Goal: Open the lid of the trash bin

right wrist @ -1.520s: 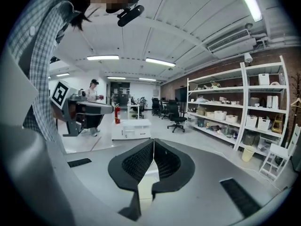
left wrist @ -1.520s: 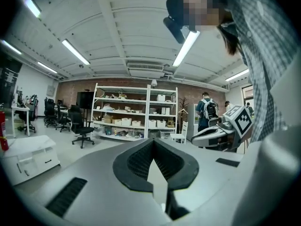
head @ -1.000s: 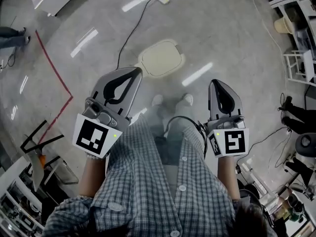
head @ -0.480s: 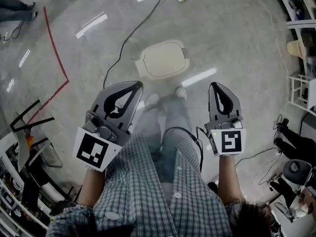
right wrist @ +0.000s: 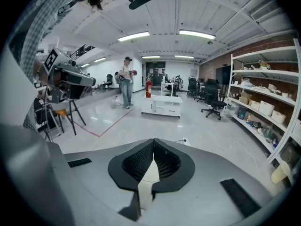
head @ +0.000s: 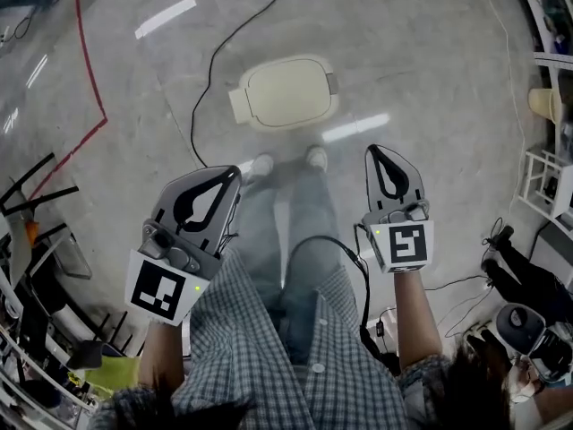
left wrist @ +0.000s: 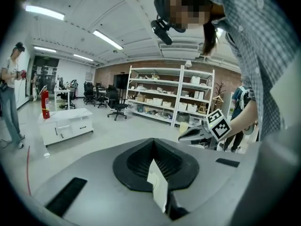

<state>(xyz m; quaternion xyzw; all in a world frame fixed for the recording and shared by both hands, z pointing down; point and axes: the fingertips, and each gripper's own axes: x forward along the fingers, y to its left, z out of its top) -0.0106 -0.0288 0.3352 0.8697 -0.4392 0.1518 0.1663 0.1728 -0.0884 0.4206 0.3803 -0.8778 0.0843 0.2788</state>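
Only print I can spot is the black-and-white square code on each claw's cube. Head view has the trash bin (head: 285,93) on the floor just past the shoes (head: 313,158). Its cream lid is down flat, and a black cable (head: 208,79) runs along the bin's left. Left claw (head: 235,172) and right claw (head: 375,150) are both pressed together on nothing, well short of the bin. Both gripper views miss the bin and show shelves (left wrist: 169,98) and a white cabinet (right wrist: 162,105) instead.

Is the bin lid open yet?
Shut. The trash bin shows only its flat cream lid from above; no gap or inside visible.
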